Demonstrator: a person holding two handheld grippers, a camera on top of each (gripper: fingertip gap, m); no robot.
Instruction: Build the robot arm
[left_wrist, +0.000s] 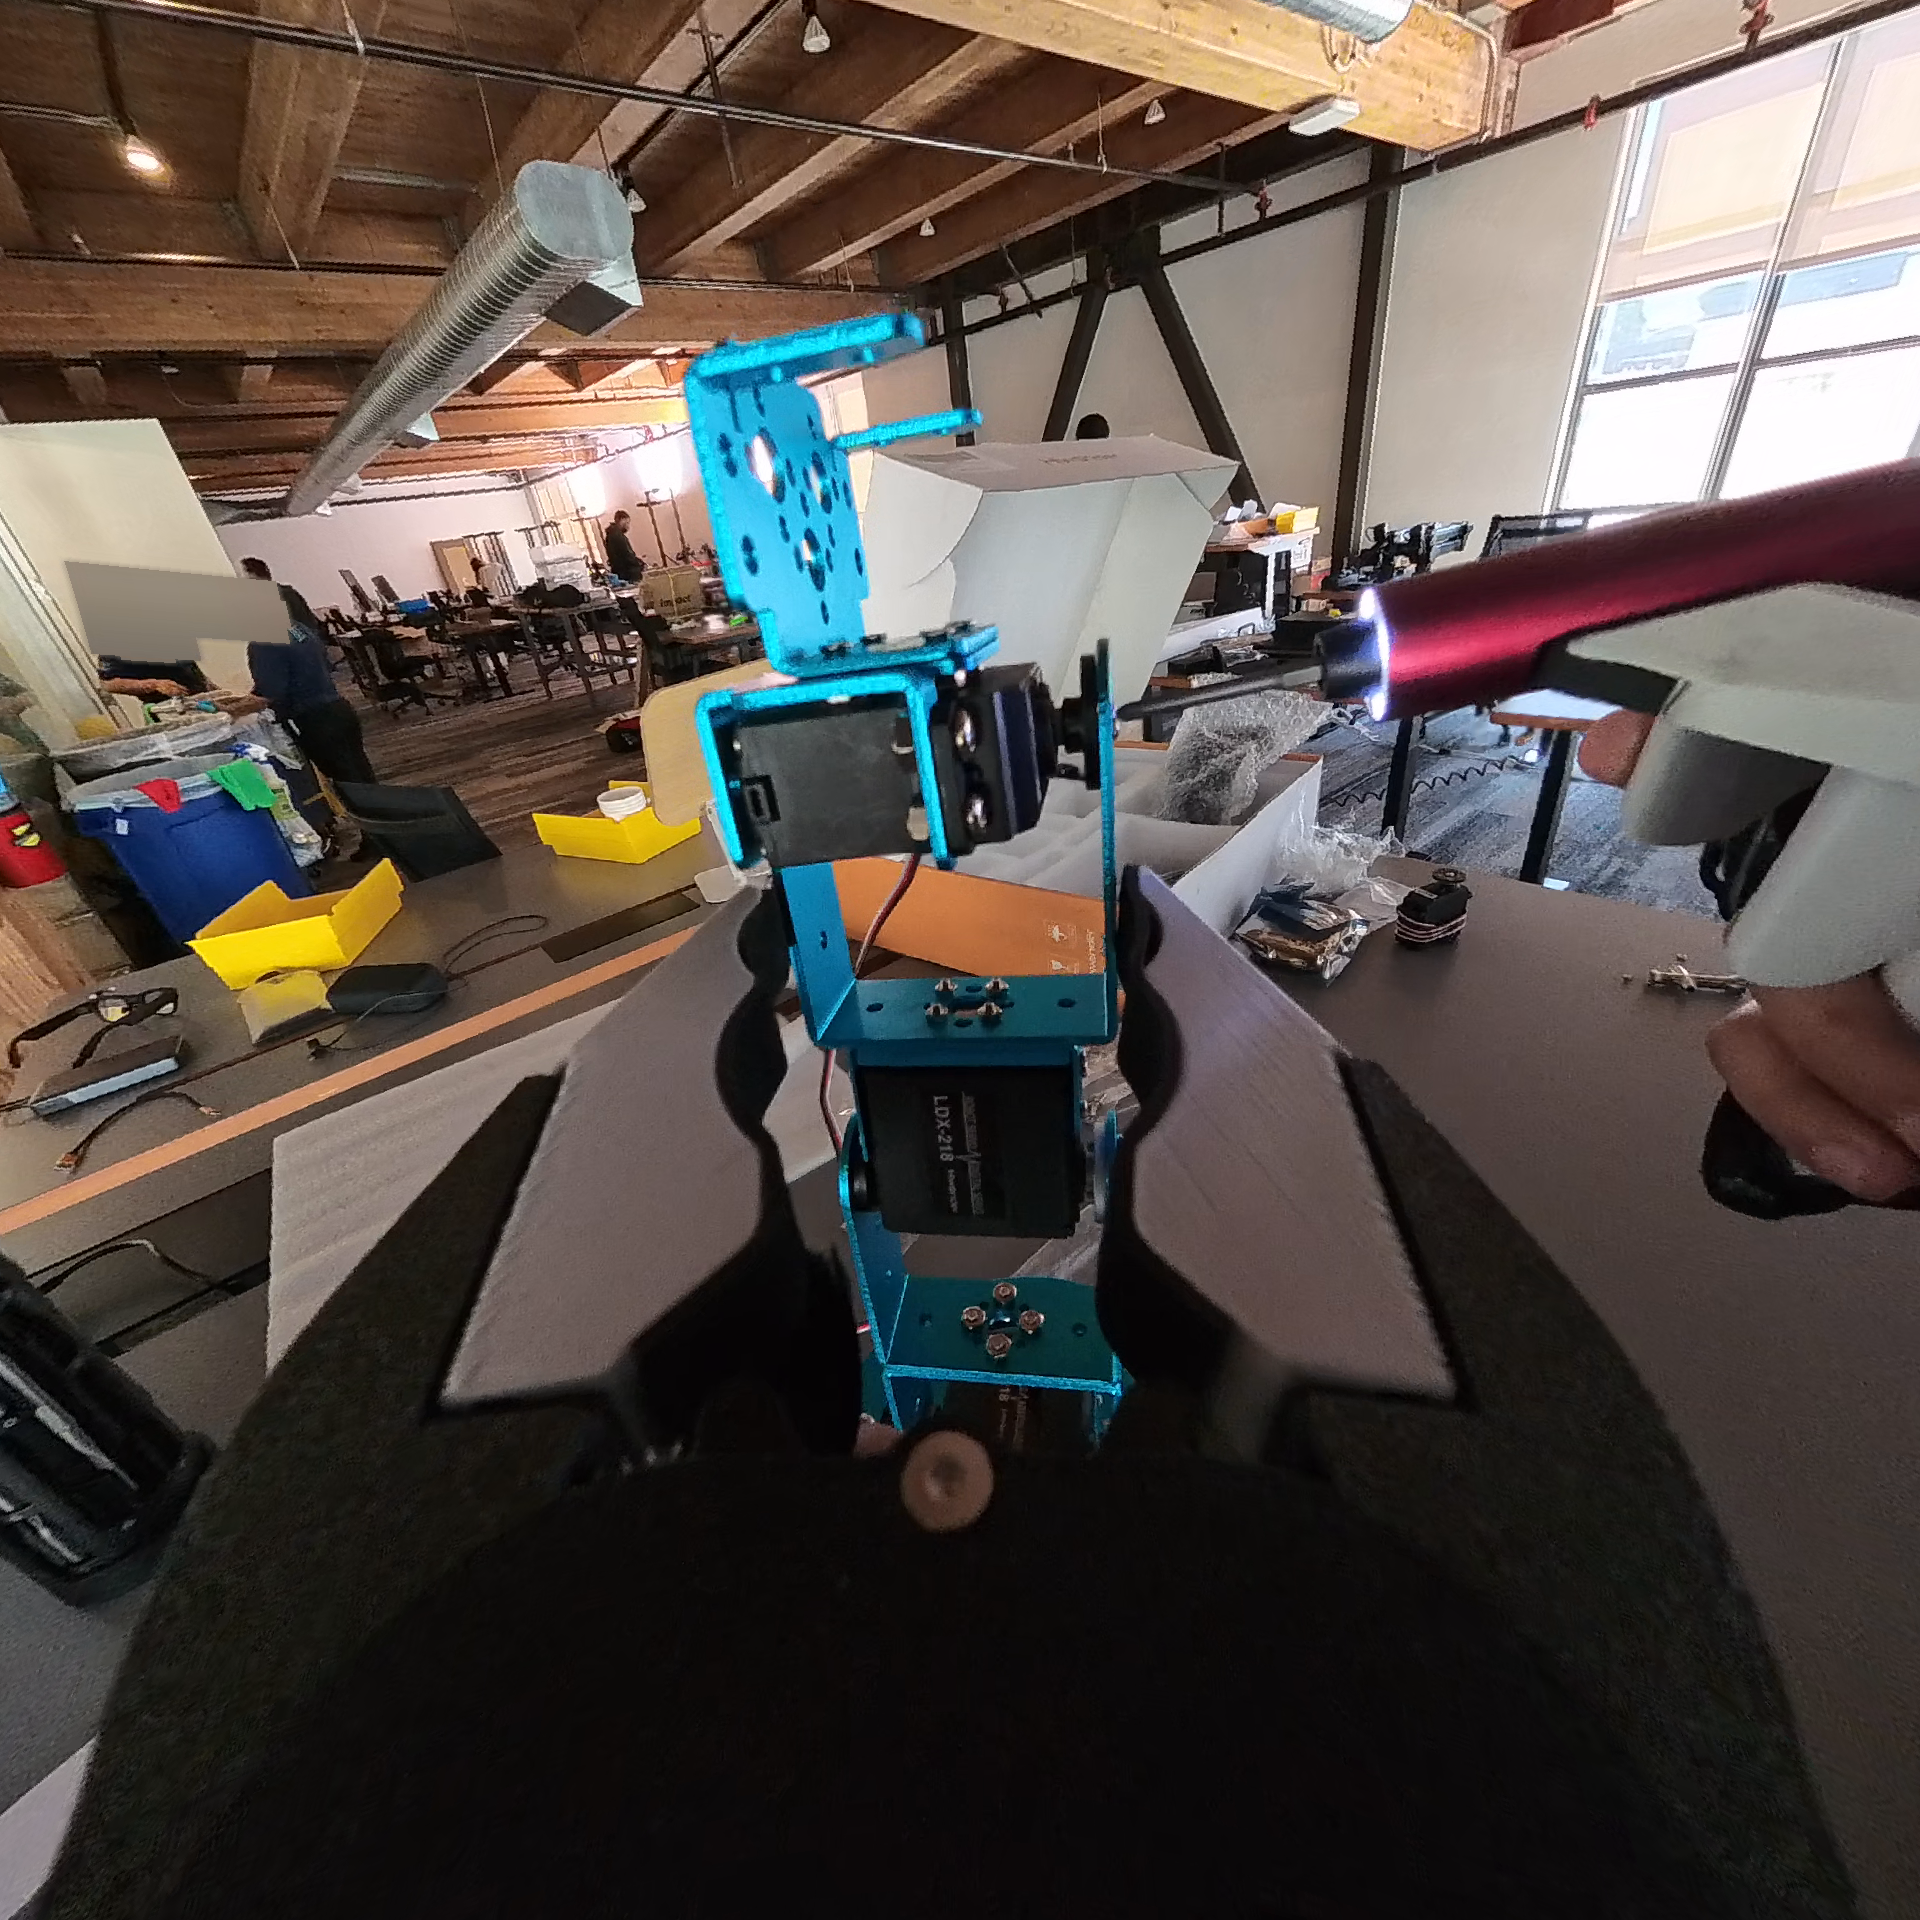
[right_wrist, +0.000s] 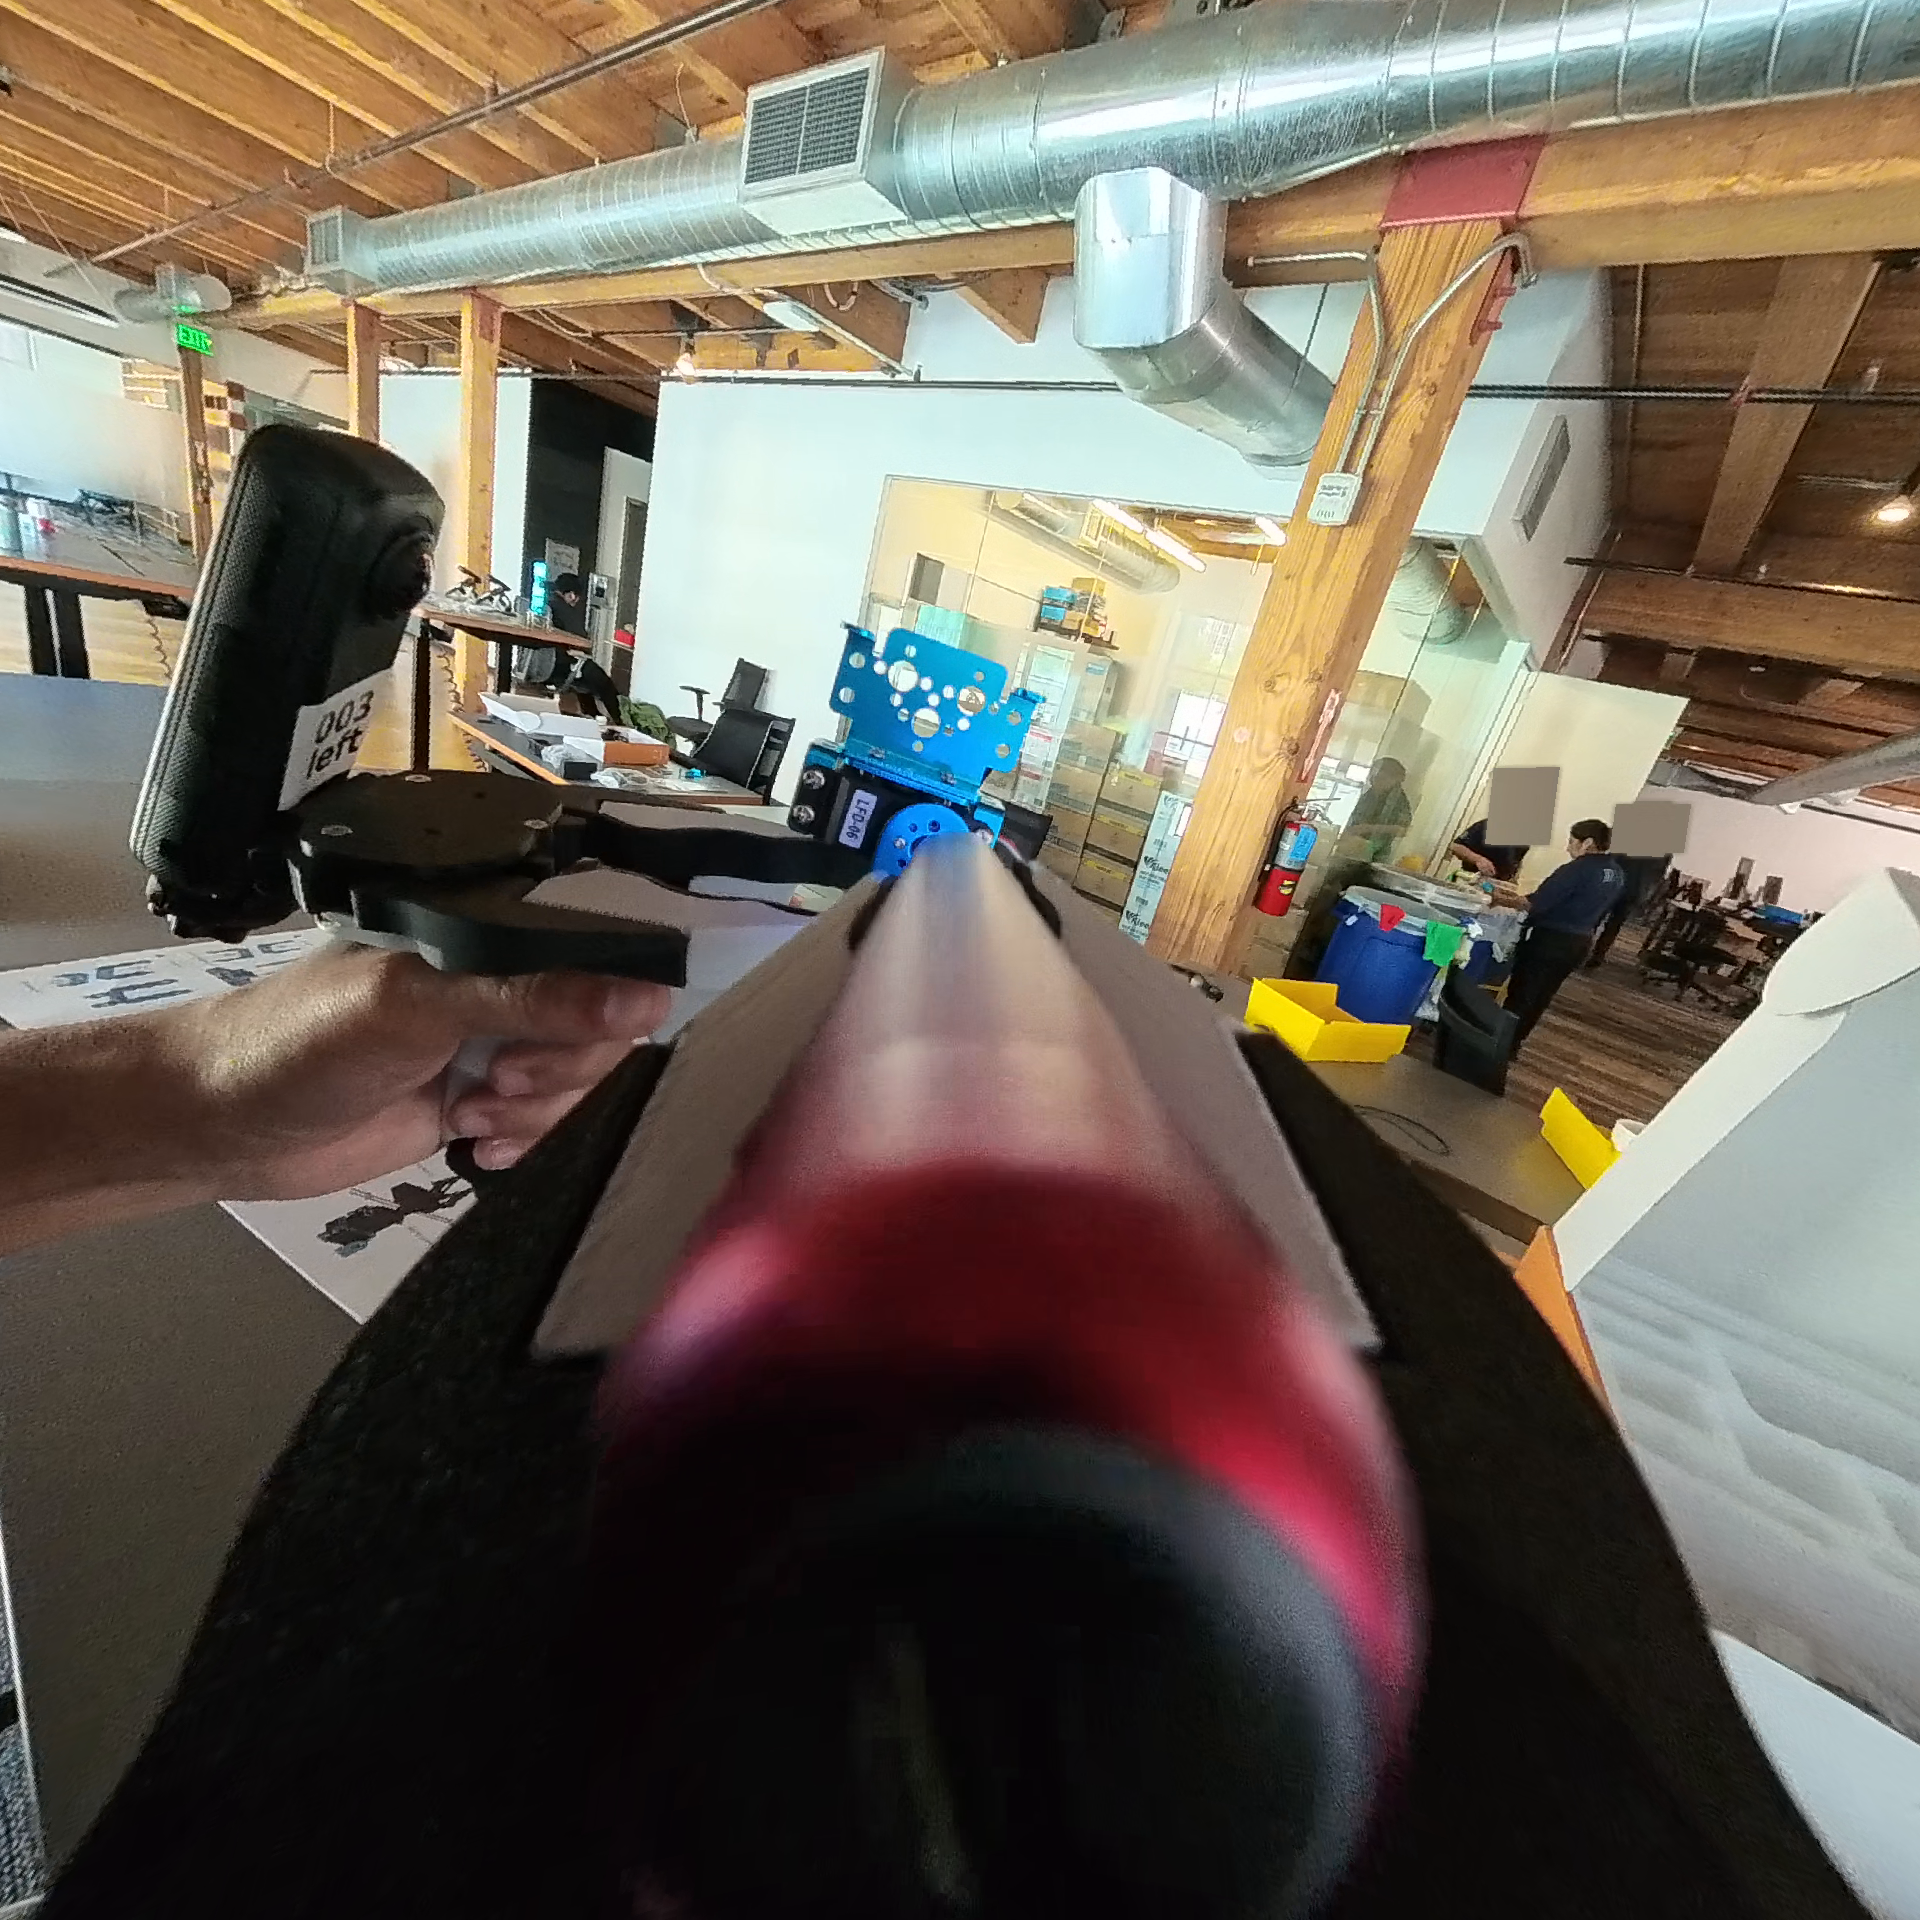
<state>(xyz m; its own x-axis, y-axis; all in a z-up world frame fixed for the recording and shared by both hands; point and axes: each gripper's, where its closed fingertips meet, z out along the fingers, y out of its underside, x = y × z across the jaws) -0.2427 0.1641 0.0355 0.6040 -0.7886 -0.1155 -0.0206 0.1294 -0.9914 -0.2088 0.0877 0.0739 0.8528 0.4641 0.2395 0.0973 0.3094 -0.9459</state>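
Observation:
My left gripper is shut on a blue metal bracket assembly with black servos, holding it upright above the table. My right gripper is shut on a red electric screwdriver, whose lamp is lit. In the left wrist view the screwdriver comes in from the right, and its dark bit meets the black hub on the side of the upper servo. In the right wrist view the blue assembly stands just beyond the screwdriver tip, and the left gripper is held by a hand.
An open white cardboard box stands behind the assembly. A loose servo, bagged parts and a small metal part lie on the dark table. Yellow bins, eyeglasses and a blue trash bin are at left. People stand far off.

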